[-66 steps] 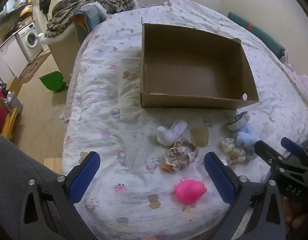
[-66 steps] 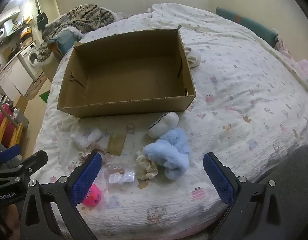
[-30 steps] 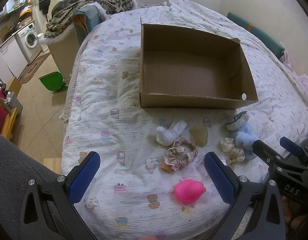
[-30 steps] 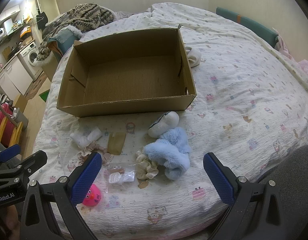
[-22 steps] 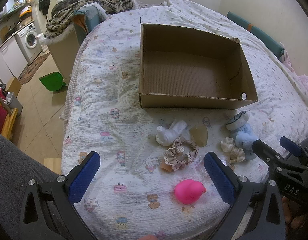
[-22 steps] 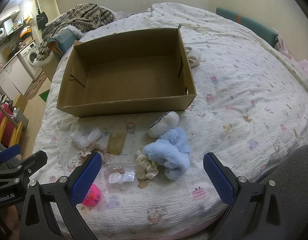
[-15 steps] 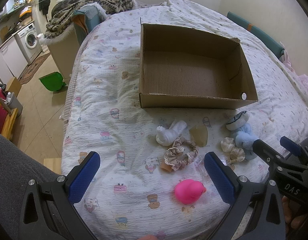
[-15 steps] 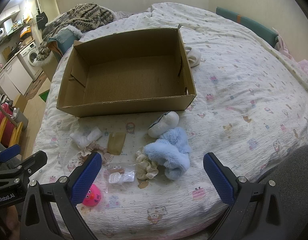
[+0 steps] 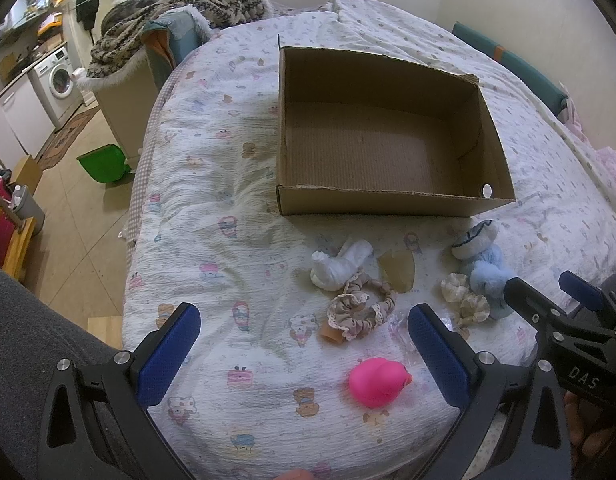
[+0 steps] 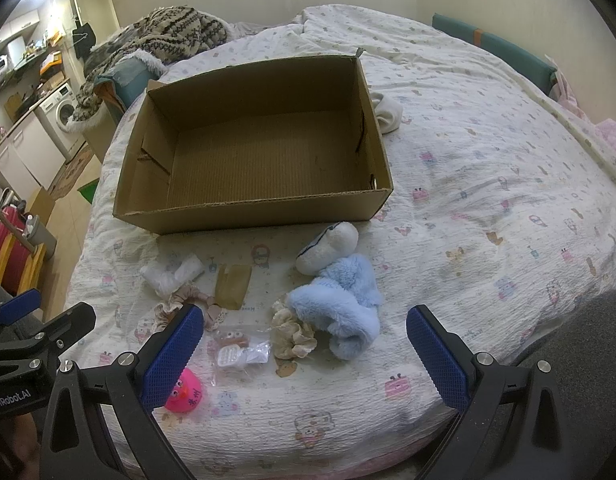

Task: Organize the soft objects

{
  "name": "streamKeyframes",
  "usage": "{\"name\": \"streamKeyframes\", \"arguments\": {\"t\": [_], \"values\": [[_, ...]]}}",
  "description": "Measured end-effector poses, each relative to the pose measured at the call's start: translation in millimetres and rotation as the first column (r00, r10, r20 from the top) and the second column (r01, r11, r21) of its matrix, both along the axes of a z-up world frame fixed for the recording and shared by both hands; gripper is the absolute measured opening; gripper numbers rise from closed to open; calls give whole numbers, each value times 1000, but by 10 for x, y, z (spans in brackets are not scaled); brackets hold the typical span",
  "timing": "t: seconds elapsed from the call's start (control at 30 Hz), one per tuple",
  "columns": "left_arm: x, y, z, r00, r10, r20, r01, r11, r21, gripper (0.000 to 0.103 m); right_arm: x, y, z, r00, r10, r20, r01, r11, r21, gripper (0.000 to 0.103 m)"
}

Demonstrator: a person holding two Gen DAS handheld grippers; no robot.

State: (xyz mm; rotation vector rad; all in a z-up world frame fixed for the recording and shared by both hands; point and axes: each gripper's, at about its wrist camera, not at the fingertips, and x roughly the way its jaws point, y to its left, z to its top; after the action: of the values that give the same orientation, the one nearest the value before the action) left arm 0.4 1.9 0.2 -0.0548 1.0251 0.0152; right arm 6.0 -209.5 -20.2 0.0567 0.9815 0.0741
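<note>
Both grippers are hovering over the near edge of the bed (image 9: 212, 184), each with its 2 blue-padded fingers spread wide and holding nothing. The left gripper (image 9: 304, 354) is pointing toward the open cardboard box (image 9: 392, 200), which is sitting empty well ahead of it on the printed sheet. Between its fingers and slightly to the right, a pink rubber duck (image 9: 378, 380) is lying on the bed. Just ahead of that, a beige lace-trimmed scrunchie (image 9: 358, 312) is resting beside a white rolled sock (image 9: 340, 266), and a small tan paper packet (image 9: 398, 270) is lying just to the right of the sock.

The right gripper (image 10: 306, 354) is hanging over the same cluster from the other side. Straight ahead between its fingers, a fluffy light-blue plush item (image 10: 342, 300) is slumping against a cream scrunchie (image 10: 294, 334), with a white slipper sock with dark trim (image 10: 328, 246) touching its far end. A clear plastic packet (image 10: 242, 352) is lying just beside the left finger. Another white soft item (image 10: 386, 114) is sitting just beyond the box's right wall.
</note>
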Motion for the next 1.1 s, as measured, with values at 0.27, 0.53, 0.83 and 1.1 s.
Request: {"name": "streamKeyframes", "arguments": {"t": [0.27, 0.53, 0.83, 1.1], "values": [[-1, -29, -1, 1000, -3, 0, 3, 1000, 3, 103, 1, 3, 1, 1000, -1, 0, 1, 1000, 0, 103], [-8, -57, -17, 1000, -6, -4, 6, 1000, 5, 103, -2, 0, 39, 1000, 0, -1, 0, 1000, 0, 103], [46, -202, -364, 982, -78, -172, 67, 996, -67, 103, 6, 15, -20, 1000, -3, -6, 3, 1000, 0, 103], [48, -458, -746, 944, -141, -300, 122, 989, -81, 82, 193, -317, -54, 993, -60, -102, 75, 985, 152, 103]]}}
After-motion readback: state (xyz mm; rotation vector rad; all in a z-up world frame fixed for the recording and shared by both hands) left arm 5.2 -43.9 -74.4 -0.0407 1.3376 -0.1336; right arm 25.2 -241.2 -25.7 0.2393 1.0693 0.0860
